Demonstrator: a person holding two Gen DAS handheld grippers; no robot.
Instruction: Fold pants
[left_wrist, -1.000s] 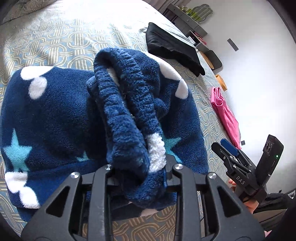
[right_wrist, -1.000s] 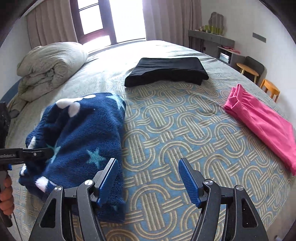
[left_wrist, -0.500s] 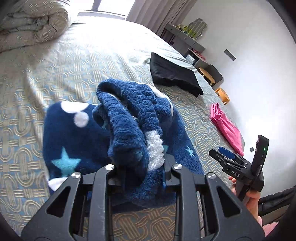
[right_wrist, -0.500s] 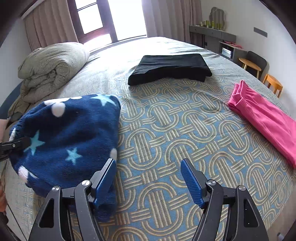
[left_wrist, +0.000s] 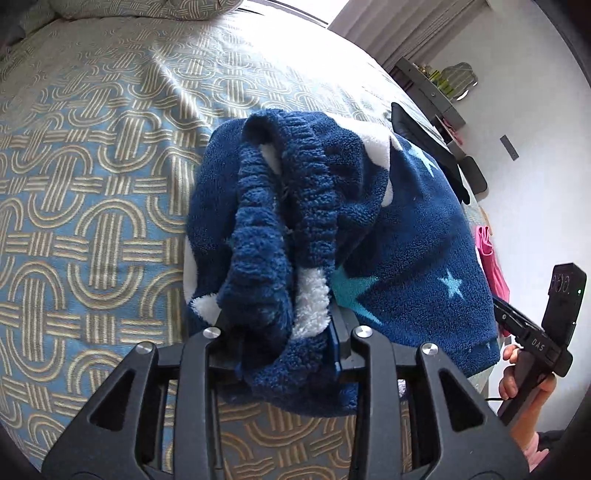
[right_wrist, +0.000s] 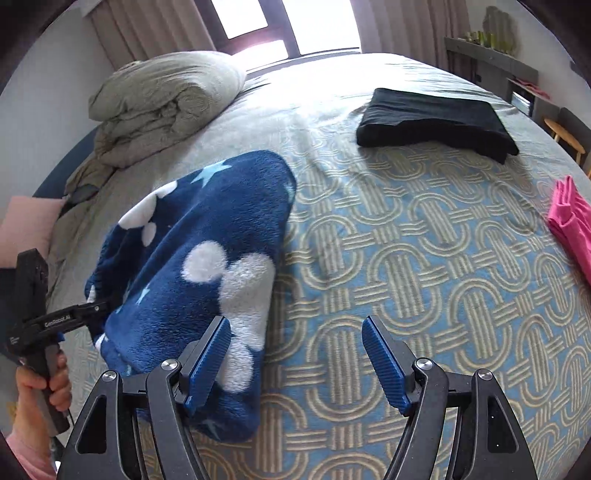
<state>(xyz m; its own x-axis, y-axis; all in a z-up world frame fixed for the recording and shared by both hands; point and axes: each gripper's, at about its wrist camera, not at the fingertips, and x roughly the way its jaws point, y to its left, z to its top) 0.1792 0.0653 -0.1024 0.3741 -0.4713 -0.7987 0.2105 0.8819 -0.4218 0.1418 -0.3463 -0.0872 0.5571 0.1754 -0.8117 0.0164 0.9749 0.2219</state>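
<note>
The navy fleece pants (left_wrist: 406, 240) with white shapes and pale blue stars hang bunched on the patterned bed. My left gripper (left_wrist: 280, 325) has the gathered waistband filling the gap between its pads, and its jaws are opening. In the right wrist view the pants (right_wrist: 207, 236) rise like a tent from the bed toward the left gripper (right_wrist: 85, 310), held by a hand at the left edge. My right gripper (right_wrist: 295, 354) stands open over bare bedspread, its left pad (right_wrist: 208, 350) just beside the pants' lower edge. The right gripper (left_wrist: 532, 339) also shows at the right edge of the left wrist view.
A folded black garment (right_wrist: 436, 118) lies further up the bed and a pink one (right_wrist: 572, 229) at the right edge. A rolled grey duvet (right_wrist: 166, 99) sits at the back left. The bedspread (right_wrist: 424, 266) stretches between them. Chairs and a shelf stand beyond the bed's right side.
The left gripper has pulled the waistband across the bed, and the pants have gone from a flat heap to a raised, stretched shape. The right gripper has shifted sideways with its jaws still wide.
</note>
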